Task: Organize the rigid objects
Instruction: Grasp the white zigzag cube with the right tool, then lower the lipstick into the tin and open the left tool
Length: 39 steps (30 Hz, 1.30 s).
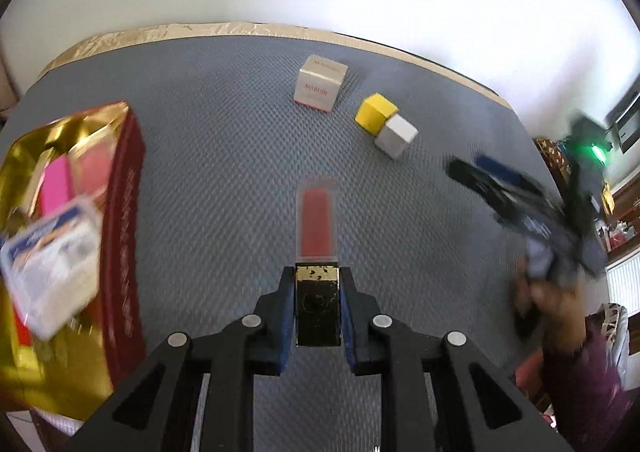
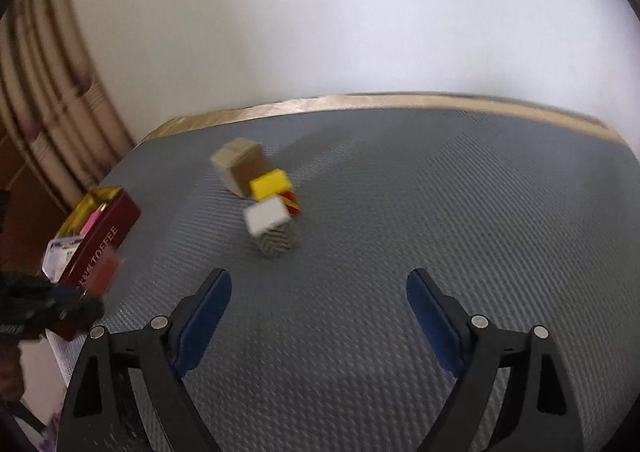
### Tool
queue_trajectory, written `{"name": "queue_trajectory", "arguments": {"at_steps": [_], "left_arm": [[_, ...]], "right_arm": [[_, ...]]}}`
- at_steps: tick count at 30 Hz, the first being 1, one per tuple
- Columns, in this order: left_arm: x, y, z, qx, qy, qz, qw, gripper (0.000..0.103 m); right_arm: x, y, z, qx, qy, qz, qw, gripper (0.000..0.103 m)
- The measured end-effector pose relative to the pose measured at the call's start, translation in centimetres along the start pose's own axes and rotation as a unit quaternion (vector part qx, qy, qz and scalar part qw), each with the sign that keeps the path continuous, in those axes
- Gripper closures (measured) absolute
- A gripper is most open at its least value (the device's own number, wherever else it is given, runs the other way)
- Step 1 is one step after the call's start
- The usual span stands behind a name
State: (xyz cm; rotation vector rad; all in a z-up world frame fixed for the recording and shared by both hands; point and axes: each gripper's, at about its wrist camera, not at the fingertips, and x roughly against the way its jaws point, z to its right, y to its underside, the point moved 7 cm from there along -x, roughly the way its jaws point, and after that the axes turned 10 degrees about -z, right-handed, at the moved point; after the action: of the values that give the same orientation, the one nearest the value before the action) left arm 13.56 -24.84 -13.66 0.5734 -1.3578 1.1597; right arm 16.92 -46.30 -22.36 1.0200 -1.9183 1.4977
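My left gripper [image 1: 317, 276] is shut on a lip-gloss tube: its black and gold cap [image 1: 317, 304] sits between the blue pads, and the clear red tube [image 1: 316, 219] sticks out forward above the grey mat. A red and gold toffee box [image 1: 80, 236] stands at the left, holding a pink item and a clear plastic case [image 1: 52, 268]. A beige carton [image 1: 320, 85], a yellow cube [image 1: 374, 111] and a white cube [image 1: 396, 135] sit further back. My right gripper [image 2: 319, 304] is open and empty above the mat, with the cubes [image 2: 270, 211] ahead of it.
The grey textured mat [image 2: 440, 211] covers a table with a taped tan edge at the back, against a white wall. The toffee box [image 2: 100, 240] lies at the mat's left edge in the right wrist view. The right gripper shows blurred in the left wrist view [image 1: 512, 187].
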Motion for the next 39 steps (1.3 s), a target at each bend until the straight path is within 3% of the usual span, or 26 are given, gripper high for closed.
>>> {"name": "queue_trajectory", "arguments": {"at_steps": [10, 12, 14, 17, 22, 27, 30, 39], "left_arm": [[5.7, 4.1, -0.9, 0.027, -0.008, 0.029, 0.9992, 0.083], [6.5, 5.0, -1.6, 0.037, -0.006, 0.031, 0.9988, 0.083], [6.9, 5.2, -2.3, 0.048, -0.002, 0.030, 0.9984, 0.083], [7.7, 5.8, -3.7, 0.076, 0.005, 0.034, 0.9966, 0.083], [10.6, 7.6, -8.1, 0.124, -0.023, 0.057, 0.9903, 0.083], [12.6, 9.3, -13.3, 0.170, -0.062, 0.060, 0.9816, 0.083], [12.9, 9.5, -15.1, 0.173, -0.081, 0.061, 0.9797, 0.083], [9.9, 8.6, -15.6, 0.171, -0.053, 0.041, 0.9831, 0.083]], "right_arm": [[-4.6, -2.7, -2.2, 0.060, 0.010, -0.042, 0.997, 0.026], [-5.3, -3.1, -2.4, 0.068, 0.013, -0.049, 0.996, 0.041], [-6.3, -3.2, -2.6, 0.070, 0.012, -0.066, 0.995, 0.047], [-6.6, -2.9, -2.8, 0.078, 0.013, -0.073, 0.994, 0.075], [-4.9, -1.7, -3.0, 0.068, -0.005, -0.065, 0.996, 0.075], [-1.4, 1.0, -5.8, 0.068, -0.041, -0.041, 0.996, 0.075], [-0.4, 2.5, -8.0, 0.074, -0.054, -0.035, 0.995, 0.075], [-0.4, 3.4, -10.4, 0.071, -0.067, -0.042, 0.994, 0.075]]}}
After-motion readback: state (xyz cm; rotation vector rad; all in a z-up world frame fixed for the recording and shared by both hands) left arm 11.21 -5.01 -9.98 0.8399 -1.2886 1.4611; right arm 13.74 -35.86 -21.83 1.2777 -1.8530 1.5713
